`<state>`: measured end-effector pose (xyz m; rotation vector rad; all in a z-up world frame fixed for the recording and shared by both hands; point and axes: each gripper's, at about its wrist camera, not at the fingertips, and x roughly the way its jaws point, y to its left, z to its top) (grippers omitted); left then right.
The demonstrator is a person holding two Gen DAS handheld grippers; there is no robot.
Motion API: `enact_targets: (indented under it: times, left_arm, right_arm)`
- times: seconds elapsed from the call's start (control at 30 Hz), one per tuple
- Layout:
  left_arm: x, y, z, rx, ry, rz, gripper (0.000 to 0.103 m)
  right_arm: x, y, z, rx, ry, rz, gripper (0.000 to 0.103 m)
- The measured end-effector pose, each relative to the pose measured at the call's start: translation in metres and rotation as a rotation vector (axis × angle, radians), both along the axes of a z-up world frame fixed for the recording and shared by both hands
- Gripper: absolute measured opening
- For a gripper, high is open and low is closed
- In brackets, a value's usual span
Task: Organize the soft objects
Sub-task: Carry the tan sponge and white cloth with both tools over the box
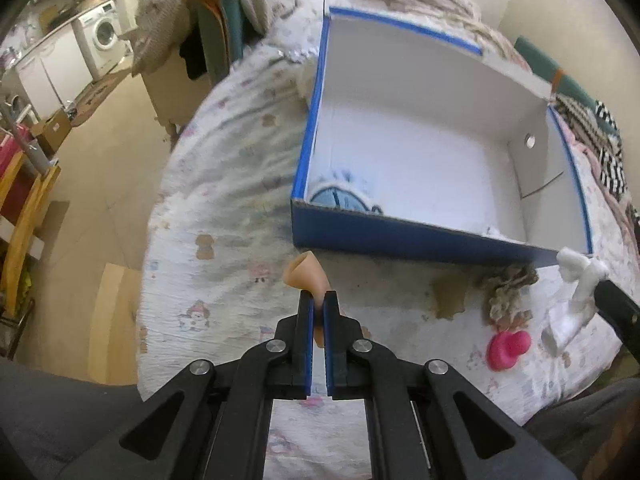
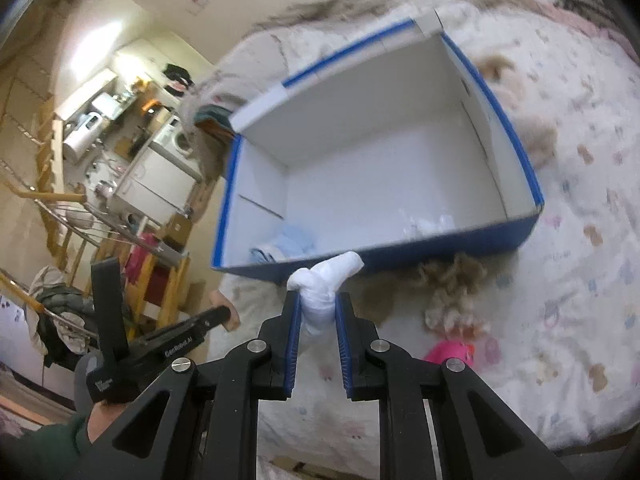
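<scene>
Currently both tools are loaded. The left gripper [image 1: 319, 300] is clamped tight on a small peach-coloured rubbery piece [image 1: 307, 272], held above the bedspread [image 1: 224, 208] just short of the near wall of the blue box [image 1: 400, 236]. The right gripper [image 2: 318, 304] is squeezed shut on a white knotted cloth bundle [image 2: 328, 280], also hanging just in front of that near wall.

Inside the box a light blue cloth [image 2: 286, 246] lies in the near left corner, and something white and crinkly [image 2: 430, 224] sits by the near wall. A pink toy [image 1: 507, 350] and a tuft of beige yarn [image 1: 510, 290] lie on the bedspread to the near right of the box, not yet put away.

The likely risk is at the box's near wall: either item could catch on that wall if carried across too low, nudging the light cardboard box along the soft bedding. The peach piece is pinched only by a thin part, so it may slip free early. With both grippers close together, they could also bump each other over the opening.
</scene>
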<state>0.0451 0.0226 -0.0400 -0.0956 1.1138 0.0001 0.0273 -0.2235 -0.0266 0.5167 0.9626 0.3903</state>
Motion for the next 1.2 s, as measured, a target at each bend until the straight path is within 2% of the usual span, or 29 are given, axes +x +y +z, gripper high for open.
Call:
enact_targets:
  times: [0.13, 0.27, 0.37, 0.53, 0.77, 1.0, 1.2]
  left_arm:
    - [-0.006, -0.003, 0.020, -0.032, -0.078, 0.005, 0.004]
    - [-0.007, -0.002, 0.054, -0.071, -0.203, 0.020, 0.004]
    - [-0.001, -0.005, 0.078, -0.075, -0.274, 0.005, 0.004]
    - [0.016, -0.010, 0.099, -0.062, -0.326, -0.024, 0.004]
    - [0.045, -0.008, 0.098, -0.052, -0.285, -0.001, 0.004]
    - [0.064, -0.020, 0.085, -0.010, -0.259, -0.027, 0.004]
    - [0.081, -0.033, 0.076, 0.025, -0.248, -0.053, 0.004]
  right_arm:
    - [-0.006, -0.006, 0.018, -0.006, -0.096, -0.040, 0.019]
    - [-0.007, -0.012, 0.037, -0.025, -0.189, -0.081, 0.019]
    - [-0.003, -0.016, 0.043, -0.038, -0.213, -0.092, 0.019]
    - [0.012, -0.022, 0.051, -0.047, -0.227, -0.118, 0.019]
    - [0.034, -0.031, 0.048, -0.103, -0.217, -0.144, 0.019]
    - [0.056, -0.027, 0.046, -0.176, -0.217, -0.114, 0.019]
    - [0.075, -0.029, 0.033, -0.214, -0.178, -0.114, 0.019]
